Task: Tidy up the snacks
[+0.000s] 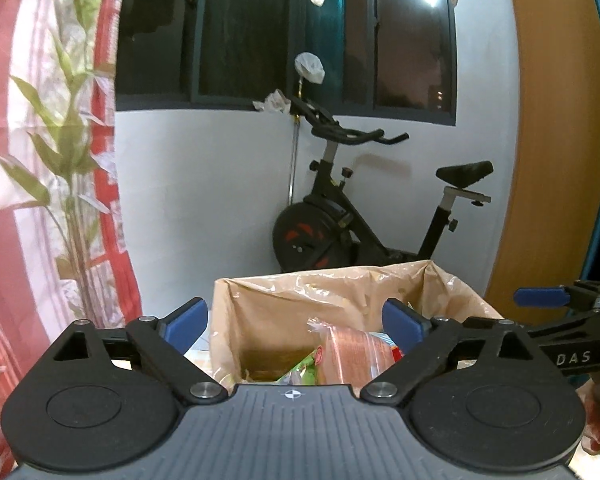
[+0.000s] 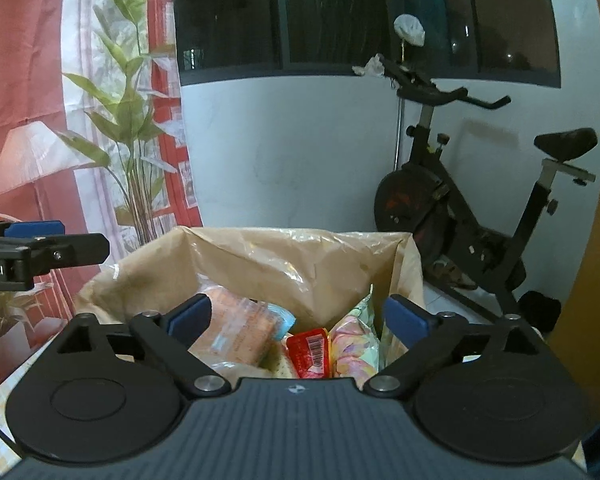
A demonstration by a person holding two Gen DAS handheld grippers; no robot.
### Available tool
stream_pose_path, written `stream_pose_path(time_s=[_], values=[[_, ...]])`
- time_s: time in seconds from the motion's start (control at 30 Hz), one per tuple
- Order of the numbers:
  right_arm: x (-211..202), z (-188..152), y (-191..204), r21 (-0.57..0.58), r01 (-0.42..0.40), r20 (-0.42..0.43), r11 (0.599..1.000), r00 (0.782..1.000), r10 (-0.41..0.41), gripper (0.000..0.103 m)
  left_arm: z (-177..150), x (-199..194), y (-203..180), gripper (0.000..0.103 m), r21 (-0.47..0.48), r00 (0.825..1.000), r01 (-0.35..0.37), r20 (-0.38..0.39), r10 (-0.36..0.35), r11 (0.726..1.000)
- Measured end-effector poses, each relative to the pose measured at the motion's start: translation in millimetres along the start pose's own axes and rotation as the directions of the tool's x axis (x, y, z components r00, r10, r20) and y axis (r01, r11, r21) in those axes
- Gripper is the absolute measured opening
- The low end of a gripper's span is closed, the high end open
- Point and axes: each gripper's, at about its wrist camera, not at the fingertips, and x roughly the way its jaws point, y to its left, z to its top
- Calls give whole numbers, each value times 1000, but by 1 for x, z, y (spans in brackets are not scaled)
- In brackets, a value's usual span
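While both grippers (image 1: 296, 326) (image 2: 298, 318) gape empty over lined box (image 2: 300, 256), exercise bike (image 2: 480, 200) flanks white wall, dark window.

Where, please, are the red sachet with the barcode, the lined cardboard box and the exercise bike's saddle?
red sachet (image 2: 310, 350), right wrist view, its barcode face.
lined cardboard box (image 2: 260, 268), right wrist view, inner back wall.
exercise bike's saddle (image 1: 465, 173), left wrist view, seat top.

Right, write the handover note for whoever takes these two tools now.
Left tool: open, nothing held, above the near edge of the box.
Right tool: open, nothing held, over the same box.
Box: plastic-lined, holds an orange packet, a red packet, a pastel bag and a green packet.
Done: these snacks are in the box.
Left: cannot tell; no loose snacks show in either view. Check the table.
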Motion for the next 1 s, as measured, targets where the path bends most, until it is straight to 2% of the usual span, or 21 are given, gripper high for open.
stream_pose_path(time_s=[0.27,0.4,0.6,1.0], values=[[-61,-1,21,16,10,87,1000,996,-12,100,-5,-68,-14,98,24,997,-48,65,47,999],[-93,-7,34,13,8,117,1000,993,-9,100,-11,-101,-23,98,40,994,-94,56,92,995],[-133,-17,55,-25,-5,148,1000,989,9,101,-14,-146,-27,98,13,991,-109,83,107,994],[-178,-29,65,21,2,192,1000,981,-6,102,-18,-193,-22,98,-26,981,-150,118,152,988]])
